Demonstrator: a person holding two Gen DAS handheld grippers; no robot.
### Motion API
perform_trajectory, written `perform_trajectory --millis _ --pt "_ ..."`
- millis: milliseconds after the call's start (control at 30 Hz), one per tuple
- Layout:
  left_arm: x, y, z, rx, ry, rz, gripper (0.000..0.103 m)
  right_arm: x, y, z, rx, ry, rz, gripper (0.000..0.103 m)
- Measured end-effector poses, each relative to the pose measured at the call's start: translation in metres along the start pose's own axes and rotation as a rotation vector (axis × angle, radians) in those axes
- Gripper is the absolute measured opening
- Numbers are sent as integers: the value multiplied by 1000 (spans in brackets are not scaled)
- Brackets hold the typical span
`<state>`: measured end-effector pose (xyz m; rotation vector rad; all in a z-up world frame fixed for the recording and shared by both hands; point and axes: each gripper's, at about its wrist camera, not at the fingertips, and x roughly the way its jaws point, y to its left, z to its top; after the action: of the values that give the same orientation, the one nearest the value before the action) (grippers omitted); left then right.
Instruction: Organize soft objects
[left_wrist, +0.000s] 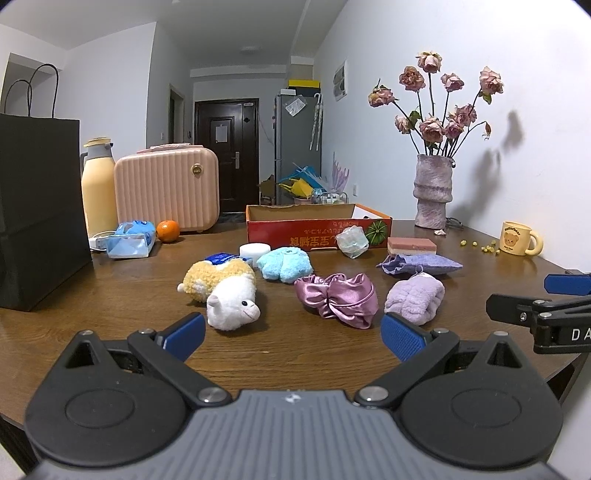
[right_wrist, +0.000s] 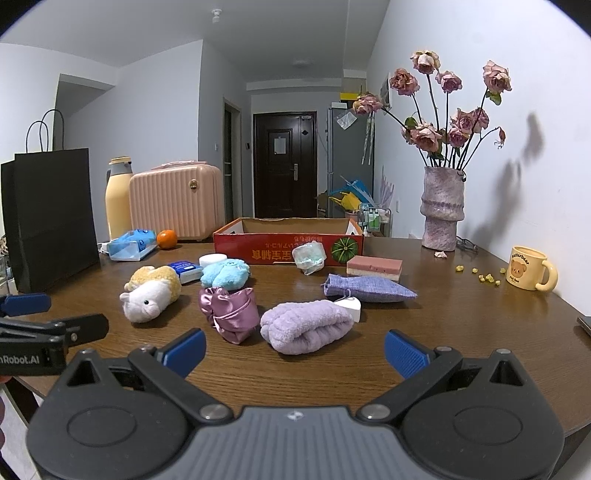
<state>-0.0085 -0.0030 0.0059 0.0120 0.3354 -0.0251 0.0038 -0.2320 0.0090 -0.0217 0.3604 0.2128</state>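
From here both feeds look evenly lit by cool white room light. The dried roses (left_wrist: 443, 99) throw soft grey shadows onto the white wall (right_wrist: 535, 74) toward 3 o'clock, so I read the source as off to the left. I see dull sheen patches on the wooden table (right_wrist: 461, 306), strongest near the cardboard box (right_wrist: 288, 240). Focus holds sharp from near to far. Fisheye bending bows the walls, and the corners go black at 1 and 11 o'clock. The hallway door (left_wrist: 226, 147) sits darker.
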Motion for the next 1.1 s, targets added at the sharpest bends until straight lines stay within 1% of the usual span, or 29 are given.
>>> perform_trajectory --millis 533,1100 --pt "4 5 1 -9 5 1 103 3 1 1 -1 2 -2 103" --pt "37 15 6 -5 23 13 103 38 2 7 -4 37 -8 103"
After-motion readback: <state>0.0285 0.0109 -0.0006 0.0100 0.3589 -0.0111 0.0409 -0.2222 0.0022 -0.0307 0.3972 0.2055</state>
